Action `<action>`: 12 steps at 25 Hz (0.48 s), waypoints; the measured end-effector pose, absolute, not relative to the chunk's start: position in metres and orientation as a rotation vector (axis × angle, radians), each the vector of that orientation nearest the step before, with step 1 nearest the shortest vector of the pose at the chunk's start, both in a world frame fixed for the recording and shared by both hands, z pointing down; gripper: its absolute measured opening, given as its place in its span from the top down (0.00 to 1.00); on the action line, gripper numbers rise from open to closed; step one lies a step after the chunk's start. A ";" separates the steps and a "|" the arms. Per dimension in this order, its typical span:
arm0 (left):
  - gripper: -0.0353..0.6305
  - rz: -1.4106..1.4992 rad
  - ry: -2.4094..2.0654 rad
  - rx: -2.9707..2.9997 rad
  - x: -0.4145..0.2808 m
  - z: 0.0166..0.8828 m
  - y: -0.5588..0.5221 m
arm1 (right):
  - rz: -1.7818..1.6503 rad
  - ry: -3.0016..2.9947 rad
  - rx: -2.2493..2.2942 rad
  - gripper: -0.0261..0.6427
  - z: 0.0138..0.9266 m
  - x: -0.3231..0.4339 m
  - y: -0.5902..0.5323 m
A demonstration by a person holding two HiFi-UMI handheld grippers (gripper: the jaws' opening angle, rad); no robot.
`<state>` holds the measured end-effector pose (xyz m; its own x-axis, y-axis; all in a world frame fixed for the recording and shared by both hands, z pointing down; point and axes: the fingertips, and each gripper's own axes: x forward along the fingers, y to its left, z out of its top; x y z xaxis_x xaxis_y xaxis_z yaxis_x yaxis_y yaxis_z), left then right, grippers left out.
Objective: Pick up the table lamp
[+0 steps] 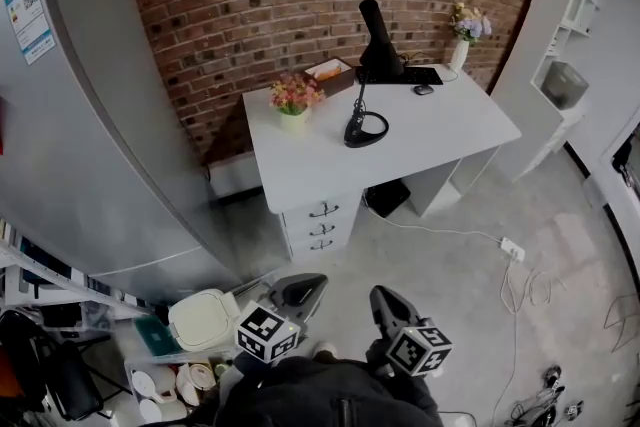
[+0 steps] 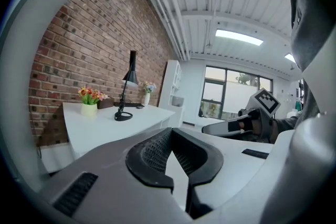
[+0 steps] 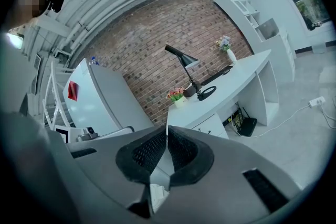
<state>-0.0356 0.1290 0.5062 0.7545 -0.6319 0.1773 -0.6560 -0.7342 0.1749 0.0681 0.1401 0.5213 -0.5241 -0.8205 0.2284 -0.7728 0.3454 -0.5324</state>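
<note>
A black table lamp (image 1: 369,75) with a ring base and a dark cone shade stands near the middle of a white desk (image 1: 440,130) against the brick wall. The lamp (image 2: 125,93) shows small and far ahead in the left gripper view, and the lamp (image 3: 191,77) is equally distant in the right gripper view. My left gripper (image 1: 300,292) and right gripper (image 1: 384,303) are low in the head view, side by side, well short of the desk. Both are shut with nothing between their jaws.
A flower pot (image 1: 294,99), a keyboard (image 1: 400,75) and a vase (image 1: 462,37) share the desk. A tall grey cabinet (image 1: 110,135) stands at the left, white shelving (image 1: 565,35) at the right. Boxes and cups (image 1: 190,355) clutter the floor by my left; a power strip (image 1: 512,249) and cables lie at the right.
</note>
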 end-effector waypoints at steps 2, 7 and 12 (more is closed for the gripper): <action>0.94 0.140 -1.026 2.724 -0.033 0.505 0.122 | -0.938 2.521 -1.478 0.94 0.523 0.069 0.134; 0.94 0.137 -1.042 2.709 -0.030 0.504 0.117 | -1.006 2.541 -1.412 0.94 0.531 0.058 0.130; 0.94 0.161 -1.046 2.676 -0.037 0.509 0.117 | -1.057 2.520 -1.369 0.94 0.534 0.048 0.126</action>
